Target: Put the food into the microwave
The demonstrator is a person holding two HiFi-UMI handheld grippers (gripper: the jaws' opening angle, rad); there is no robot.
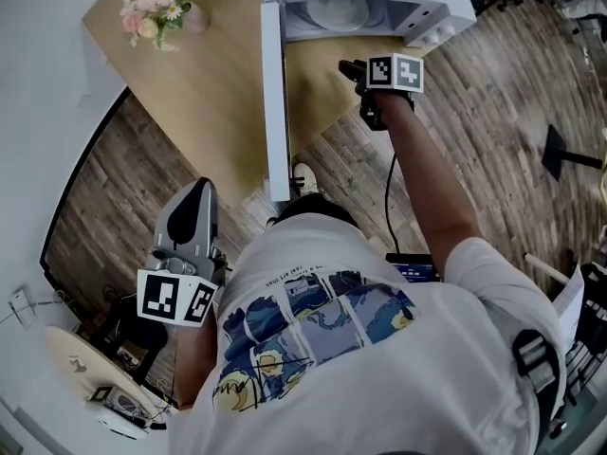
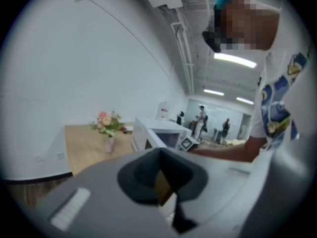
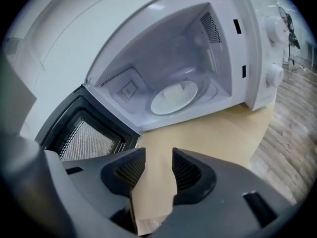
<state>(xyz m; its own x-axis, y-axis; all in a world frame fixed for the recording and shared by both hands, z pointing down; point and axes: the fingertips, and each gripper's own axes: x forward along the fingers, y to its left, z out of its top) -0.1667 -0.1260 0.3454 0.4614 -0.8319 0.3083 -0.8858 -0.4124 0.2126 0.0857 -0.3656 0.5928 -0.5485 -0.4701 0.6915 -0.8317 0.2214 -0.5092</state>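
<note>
**Open microwave on a wood table**

The white microwave (image 3: 250,43) stands on the light wood table (image 3: 213,133) with its door (image 3: 84,133) wide open. A round white plate (image 3: 173,97) lies inside. The right tongs (image 3: 158,157) are apart and empty. The left tongs (image 2: 159,152) are together and empty. Pink flowers (image 1: 152,9) stand on the table above the brown plank floor (image 1: 474,112).

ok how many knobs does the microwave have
2. Both are on the front of the microwave, to the right of its open cavity in the right gripper view: the upper knob and the lower knob directly below it. None appear hidden.
</note>
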